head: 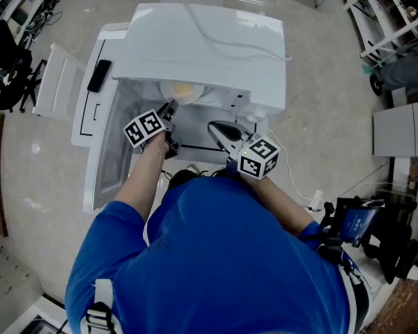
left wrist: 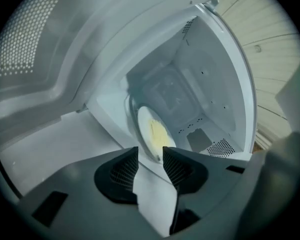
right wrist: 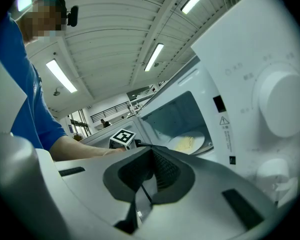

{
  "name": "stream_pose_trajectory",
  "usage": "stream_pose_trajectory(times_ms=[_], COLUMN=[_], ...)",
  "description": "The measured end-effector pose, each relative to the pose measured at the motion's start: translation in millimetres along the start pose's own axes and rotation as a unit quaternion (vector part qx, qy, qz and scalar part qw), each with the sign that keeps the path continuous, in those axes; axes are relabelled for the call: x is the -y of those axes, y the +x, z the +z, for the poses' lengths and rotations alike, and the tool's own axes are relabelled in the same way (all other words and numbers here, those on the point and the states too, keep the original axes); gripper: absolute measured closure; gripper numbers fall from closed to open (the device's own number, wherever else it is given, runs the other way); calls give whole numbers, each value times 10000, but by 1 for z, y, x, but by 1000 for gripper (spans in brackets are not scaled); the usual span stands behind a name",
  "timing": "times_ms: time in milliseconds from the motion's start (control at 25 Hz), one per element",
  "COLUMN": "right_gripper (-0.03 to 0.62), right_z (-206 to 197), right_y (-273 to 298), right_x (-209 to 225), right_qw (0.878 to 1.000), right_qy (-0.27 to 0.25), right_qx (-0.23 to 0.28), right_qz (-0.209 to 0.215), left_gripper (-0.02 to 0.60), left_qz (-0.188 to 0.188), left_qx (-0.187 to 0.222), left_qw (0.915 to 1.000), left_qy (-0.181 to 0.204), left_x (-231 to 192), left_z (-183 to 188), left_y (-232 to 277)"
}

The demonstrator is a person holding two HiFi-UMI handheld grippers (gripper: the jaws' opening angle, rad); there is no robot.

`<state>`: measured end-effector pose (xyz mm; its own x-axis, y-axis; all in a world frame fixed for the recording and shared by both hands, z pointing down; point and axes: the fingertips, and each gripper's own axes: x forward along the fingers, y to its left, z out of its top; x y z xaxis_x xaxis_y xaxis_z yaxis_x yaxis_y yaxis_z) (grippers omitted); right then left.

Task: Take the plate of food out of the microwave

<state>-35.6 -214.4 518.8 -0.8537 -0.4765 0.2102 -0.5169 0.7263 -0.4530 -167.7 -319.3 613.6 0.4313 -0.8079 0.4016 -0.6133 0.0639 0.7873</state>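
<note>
Two tools are in my hands. My left tool (head: 169,108) (left wrist: 150,151) is spread wide and pinches nothing. Its dark pads (left wrist: 123,171) have a bumpy grid on them. It points into the white microwave (head: 202,40) (left wrist: 210,79) (right wrist: 240,59), a smooth box. The door (head: 111,152) (left wrist: 25,44) stands open and has rows of tiny dots on it.

The plate (head: 183,91) (left wrist: 146,119) (right wrist: 187,144) is inside the microwave, lying on its floor, just past the tips of my left tool. It is round, white, smooth and flat. The food (left wrist: 157,134) on it is pale yellow and lumpy. I cannot tell what kind of food it is.

In the left gripper view, the near rim of the plate is hidden behind my tool. In the head view, the top of the microwave covers most of the plate, so only a front bit shows.

My right tool (head: 214,126) (right wrist: 151,151) is pressed together with nothing in it. It sits outside the microwave, near the right side of the opening, by a big round knob (right wrist: 282,104). The print next to the knob is too small to read.
</note>
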Motion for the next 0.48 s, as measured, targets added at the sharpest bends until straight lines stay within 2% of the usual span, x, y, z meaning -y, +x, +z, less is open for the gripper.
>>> stream_pose_trajectory(times_ms=[280, 480], right_gripper=[597, 596], right_z=[0, -3], right_y=[1, 1], right_x=[0, 1], right_qw=[10000, 10000], right_qy=[15, 37], right_qx=[-16, -44], right_qz=[-22, -47], left_gripper=[433, 433], left_qz=[118, 255], left_qx=[113, 196], left_qw=[9977, 9950], left_qy=[-660, -946], left_x=[-2, -6], left_z=[0, -3], left_y=[7, 12])
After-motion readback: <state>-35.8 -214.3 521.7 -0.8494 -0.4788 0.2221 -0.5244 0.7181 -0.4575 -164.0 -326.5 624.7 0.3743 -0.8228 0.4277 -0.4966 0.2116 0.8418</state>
